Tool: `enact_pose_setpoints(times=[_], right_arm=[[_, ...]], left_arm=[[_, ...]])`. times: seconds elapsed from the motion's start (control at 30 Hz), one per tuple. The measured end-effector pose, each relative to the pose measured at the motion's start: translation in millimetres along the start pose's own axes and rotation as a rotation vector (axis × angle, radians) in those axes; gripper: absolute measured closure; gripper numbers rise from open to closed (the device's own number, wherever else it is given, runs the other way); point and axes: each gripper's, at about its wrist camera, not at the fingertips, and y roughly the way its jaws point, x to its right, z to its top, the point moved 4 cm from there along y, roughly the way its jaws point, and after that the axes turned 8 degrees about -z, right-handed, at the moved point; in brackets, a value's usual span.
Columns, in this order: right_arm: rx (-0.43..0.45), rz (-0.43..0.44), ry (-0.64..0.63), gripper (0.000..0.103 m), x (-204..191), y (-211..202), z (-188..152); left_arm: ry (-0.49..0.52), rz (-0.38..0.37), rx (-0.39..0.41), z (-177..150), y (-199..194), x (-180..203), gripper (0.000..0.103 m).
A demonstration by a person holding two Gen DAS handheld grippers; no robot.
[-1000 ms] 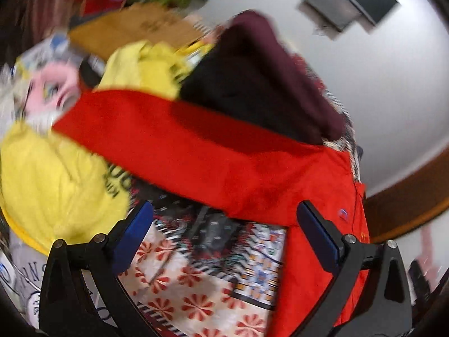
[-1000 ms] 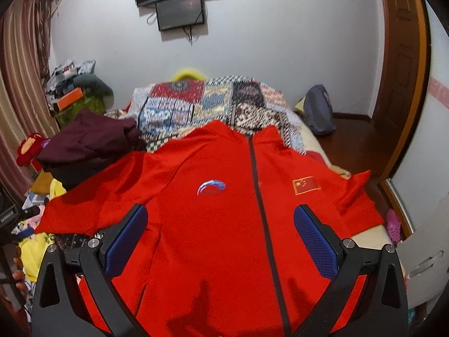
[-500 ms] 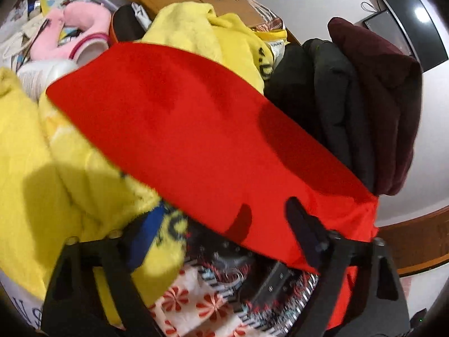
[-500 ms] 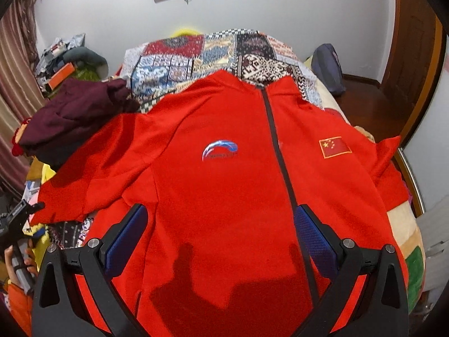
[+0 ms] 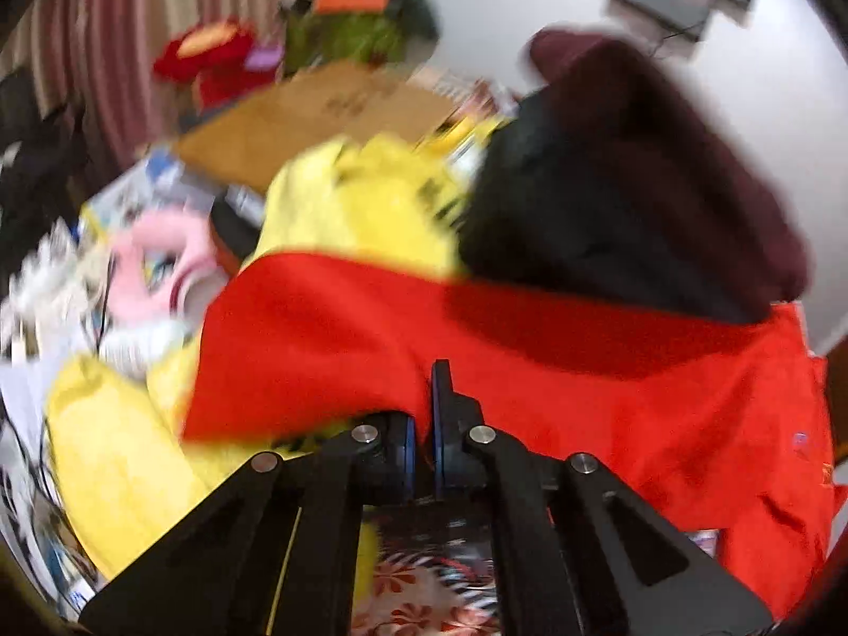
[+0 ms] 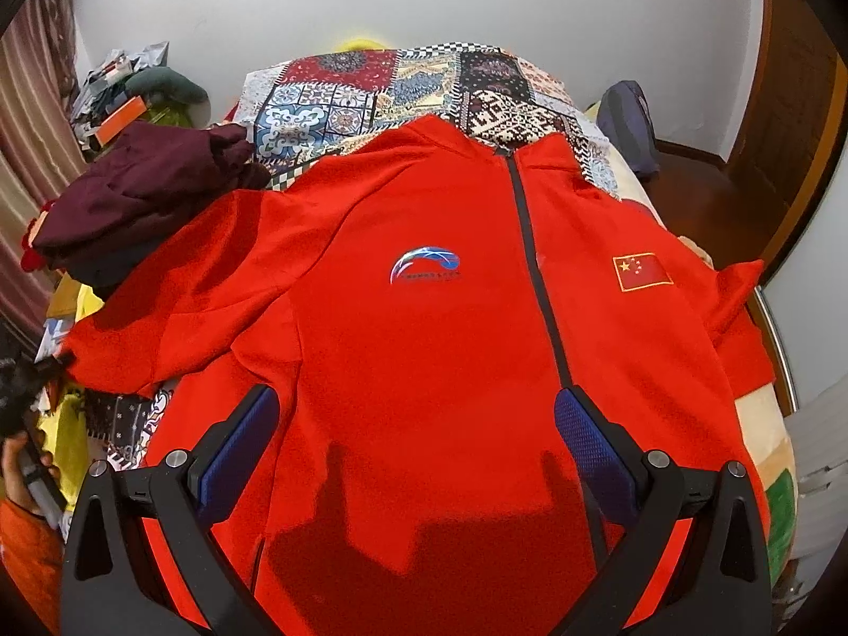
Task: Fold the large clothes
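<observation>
A red zip jacket (image 6: 450,318) lies face up and spread flat on the patchwork bed cover (image 6: 371,90), collar at the far end. Its left sleeve (image 5: 371,328) reaches out over the bed's side onto a yellow garment (image 5: 360,212). The jaws of my left gripper (image 5: 424,413) are closing, and the blue pads pinch the sleeve's lower edge between them. My right gripper (image 6: 417,397) hovers open above the jacket's lower front, left of the zip, with nothing between its fingers. A hand (image 6: 21,471) shows at the far left by the sleeve's cuff.
A pile of dark maroon and black clothes (image 6: 138,196) sits on the bed's left side, against the sleeve. Cardboard (image 5: 318,116) and clutter lie beyond the yellow garment. A grey bag (image 6: 628,122) rests at the bed's far right, near a wooden door (image 6: 784,106).
My left gripper went from wide open to shut on the sleeve's edge while shifting and rolling. My right gripper sank closer to the jacket's front and stayed open.
</observation>
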Motion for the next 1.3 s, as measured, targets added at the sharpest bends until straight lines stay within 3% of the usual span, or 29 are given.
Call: enact_pose_setpoints(times=[0.2, 0.4, 0.73, 0.93, 1.13, 1.3], right_arm=[[0.031, 0.014, 0.002, 0.0, 4.9, -7.1, 3.5], [0.057, 0.012, 0.012, 0.0, 20.0, -9.1, 6.8], [0.085, -0.006, 0.059, 0.0, 57.5, -9.8, 8.0], [0.085, -0.037, 0.09, 0.0, 83.0, -7.5, 5.2], [0.068, -0.077, 0.114, 0.0, 109.4, -4.0, -0.9], [0.035, -0.113, 0.139, 0.0, 132.2, 3.0, -8.0]], left_arm=[[0.157, -0.146, 0.13, 46.5, -58.8, 82.1, 0.1], [0.322, -0.315, 0.192, 74.3, -99.9, 184.4, 0.1], [0.61, -0.544, 0.163, 52.0, -127.3, 375.5, 0.1], [0.753, -0.643, 0.068, 2.9, -113.4, 465.2, 0.1], [0.824, -0.711, -0.135, -67.0, -74.3, 525.3, 0.1], [0.83, -0.738, -0.333, -123.2, -40.9, 549.6, 0.1]])
